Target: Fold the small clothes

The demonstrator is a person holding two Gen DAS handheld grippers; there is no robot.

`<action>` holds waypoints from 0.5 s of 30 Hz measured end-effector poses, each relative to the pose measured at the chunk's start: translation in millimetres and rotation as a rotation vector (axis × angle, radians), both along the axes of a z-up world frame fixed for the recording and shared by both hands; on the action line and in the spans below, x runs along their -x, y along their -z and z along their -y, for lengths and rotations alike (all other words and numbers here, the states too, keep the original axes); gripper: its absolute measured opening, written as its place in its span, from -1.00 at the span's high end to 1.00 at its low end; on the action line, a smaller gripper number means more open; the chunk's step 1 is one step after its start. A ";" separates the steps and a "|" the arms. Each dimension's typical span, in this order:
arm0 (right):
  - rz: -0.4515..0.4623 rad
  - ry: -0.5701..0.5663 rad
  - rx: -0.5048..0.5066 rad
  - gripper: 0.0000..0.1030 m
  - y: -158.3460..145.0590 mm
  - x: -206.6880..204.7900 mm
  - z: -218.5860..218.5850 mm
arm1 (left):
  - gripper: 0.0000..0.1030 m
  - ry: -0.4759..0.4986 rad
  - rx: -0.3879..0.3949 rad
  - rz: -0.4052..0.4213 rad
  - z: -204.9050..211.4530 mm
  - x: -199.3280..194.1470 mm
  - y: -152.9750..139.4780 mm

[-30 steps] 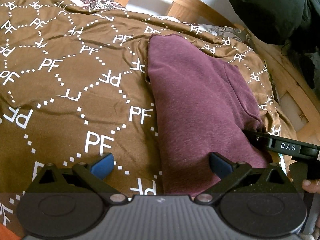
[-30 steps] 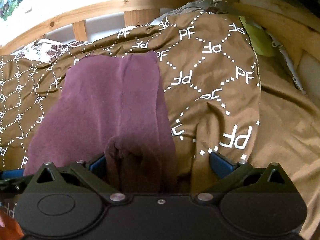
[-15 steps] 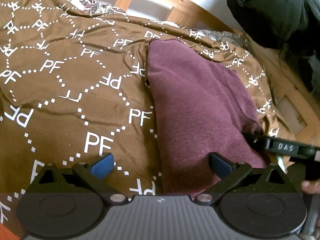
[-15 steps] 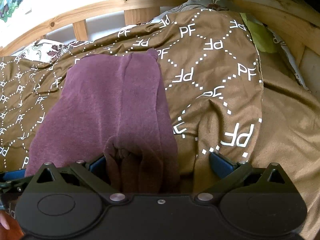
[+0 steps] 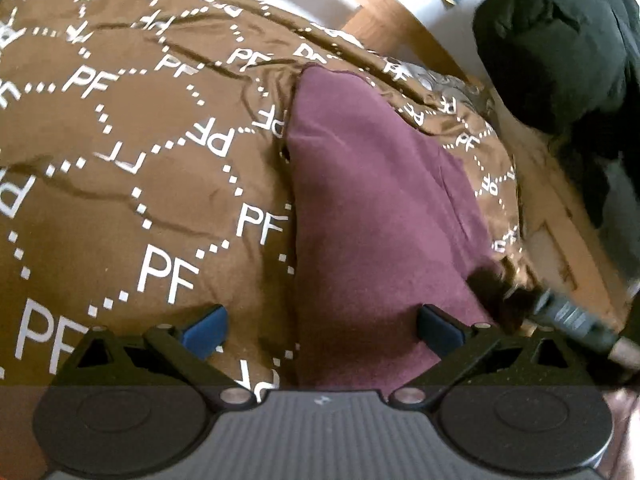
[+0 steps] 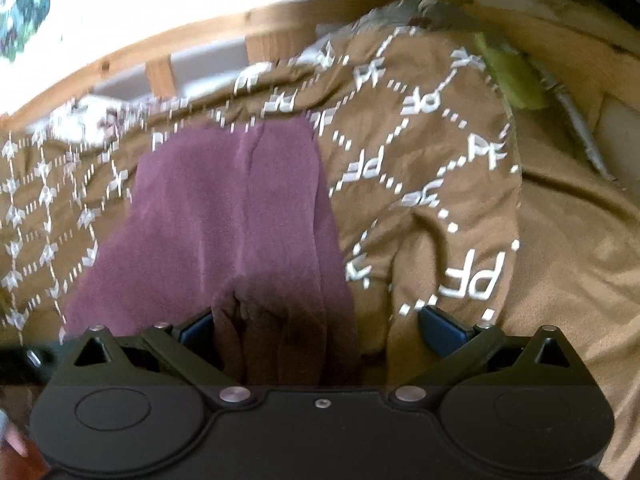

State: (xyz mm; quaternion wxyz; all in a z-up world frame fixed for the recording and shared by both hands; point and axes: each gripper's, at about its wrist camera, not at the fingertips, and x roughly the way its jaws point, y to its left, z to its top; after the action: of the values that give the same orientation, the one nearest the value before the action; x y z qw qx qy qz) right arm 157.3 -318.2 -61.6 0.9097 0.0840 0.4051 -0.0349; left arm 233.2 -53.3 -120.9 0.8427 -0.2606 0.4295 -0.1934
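Observation:
A maroon garment [image 5: 372,216] lies folded lengthwise on a brown blanket [image 5: 120,168] printed with white "PF" letters. My left gripper [image 5: 322,330] hovers open over the garment's near left edge, one fingertip above the blanket and the other above the cloth. In the right wrist view the garment [image 6: 224,208] runs away from me, and its near end bunches up in dark folds between the fingers of my right gripper [image 6: 320,330], which stands wide open. The right gripper [image 5: 568,314] also shows at the garment's right corner in the left wrist view.
A wooden bed frame [image 6: 280,12] curves behind the blanket. A black garment [image 5: 560,48] hangs at the far right. A green cloth [image 6: 508,76] lies by the frame. A plain tan blanket [image 6: 580,248] spreads to the right.
Both cameras have shifted and the right view is now motion-blurred. The right gripper has slid slightly lower at the garment's corner. Both grippers stay open.

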 end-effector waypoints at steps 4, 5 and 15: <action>0.182 0.067 -0.051 -0.99 -21.0 13.2 11.5 | -0.99 0.016 -0.051 0.027 6.7 3.8 -0.6; 0.233 0.082 -0.068 -0.99 -24.7 15.5 14.2 | -0.99 0.016 -0.053 0.029 7.0 4.1 -0.4; 0.252 -0.018 -0.028 0.03 -8.4 -33.1 -4.3 | -0.99 0.035 -0.073 0.036 9.7 5.4 -2.2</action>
State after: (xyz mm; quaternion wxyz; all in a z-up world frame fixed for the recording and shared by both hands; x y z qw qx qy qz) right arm 190.4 -313.9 -53.1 0.9524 0.0969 0.2889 -0.0104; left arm 227.9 -63.0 -118.7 0.8557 -0.2187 0.4257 -0.1968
